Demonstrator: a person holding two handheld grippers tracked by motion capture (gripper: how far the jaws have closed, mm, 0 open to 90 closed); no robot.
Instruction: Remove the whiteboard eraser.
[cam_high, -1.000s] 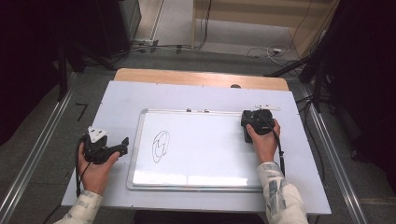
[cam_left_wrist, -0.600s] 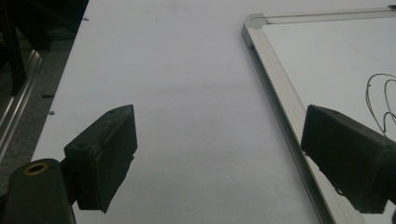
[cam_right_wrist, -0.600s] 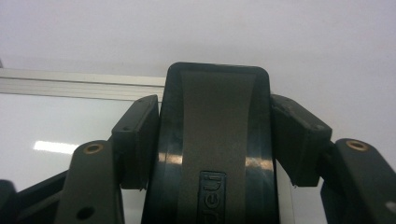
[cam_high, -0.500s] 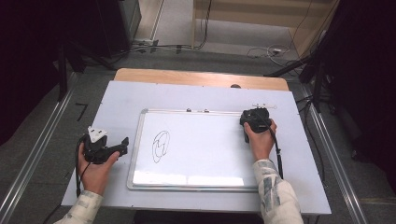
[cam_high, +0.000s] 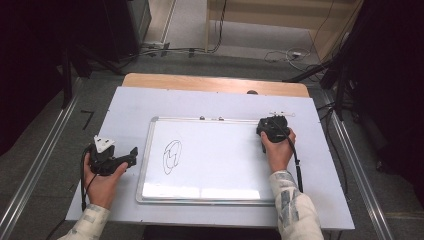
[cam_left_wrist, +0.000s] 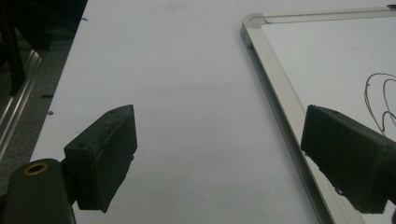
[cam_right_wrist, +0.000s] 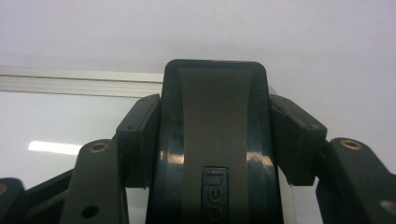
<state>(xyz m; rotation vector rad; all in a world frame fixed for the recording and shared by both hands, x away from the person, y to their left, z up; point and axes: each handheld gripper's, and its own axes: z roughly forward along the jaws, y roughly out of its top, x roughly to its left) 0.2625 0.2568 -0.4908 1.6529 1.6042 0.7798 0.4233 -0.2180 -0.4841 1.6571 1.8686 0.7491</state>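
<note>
Black and glossy, the eraser (cam_right_wrist: 215, 140) sat clamped between the pads of the right tool (cam_high: 272, 129), whose jaws had just been closing on it, at the whiteboard's (cam_high: 220, 165) upper right corner on the tabletop (cam_high: 130, 107). Well apart, the left tool (cam_high: 112, 159) rested beside the board's left edge, its jaws wide with nothing between them. A dark scribble (cam_high: 171, 156) marked the board's left part.

A whiteboard (cam_high: 220, 160) is laid on the table (cam_high: 130, 105). An eraser (cam_right_wrist: 215, 140) is set at the board's far right corner — a scribble (cam_high: 171, 156) is placed left of centre.
</note>
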